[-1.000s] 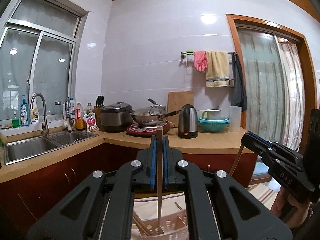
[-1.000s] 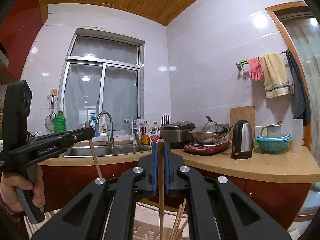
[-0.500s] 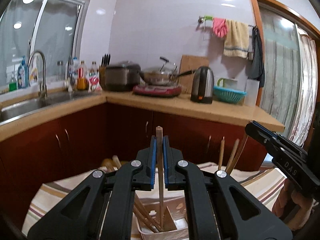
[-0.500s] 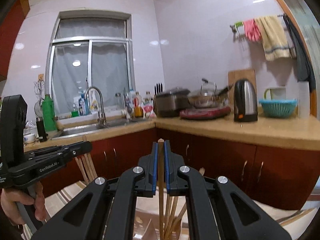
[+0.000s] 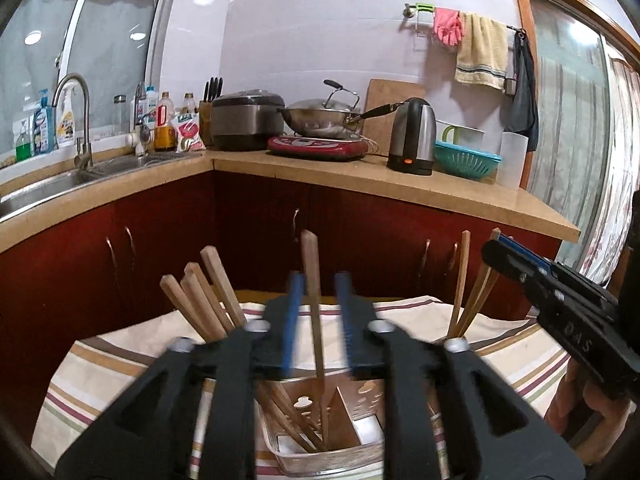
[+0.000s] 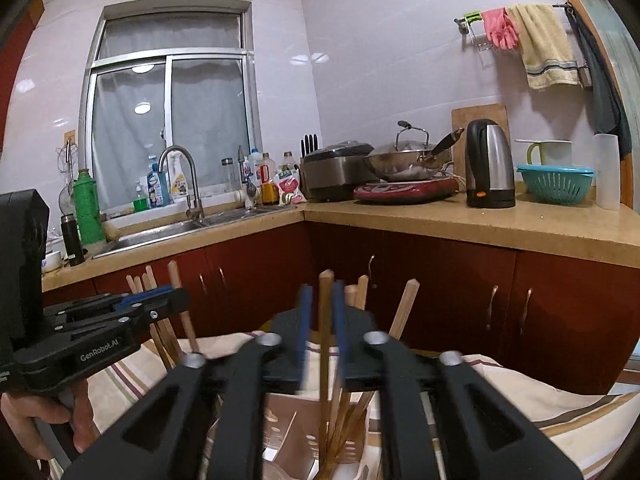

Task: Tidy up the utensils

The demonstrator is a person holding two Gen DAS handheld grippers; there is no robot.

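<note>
My left gripper (image 5: 319,282) hovers over a translucent utensil holder (image 5: 304,462) on a striped cloth. Its blue jaws are opening, and a wooden chopstick (image 5: 311,264) stands between them with a gap on each side, its lower end in a holder compartment. Several more chopsticks (image 5: 208,300) lean out to the left. In the right wrist view my right gripper (image 6: 322,294) is also opening around an upright chopstick (image 6: 326,316) that stands in the holder (image 6: 280,416) among other sticks. Each gripper shows at the edge of the other's view: the right one (image 5: 498,246) and the left one (image 6: 176,296).
The striped tablecloth (image 5: 120,364) covers the table under the holder. Red cabinets (image 5: 160,240) and an L-shaped counter (image 5: 400,184) stand close behind, with a sink, rice cooker, wok and kettle (image 5: 412,136). A hand (image 6: 36,420) grips the left tool's handle.
Both grippers have come down toward the holder, lowering their chopsticks into it. Their jaws, shut on the sticks before, now stand apart and blurred.
</note>
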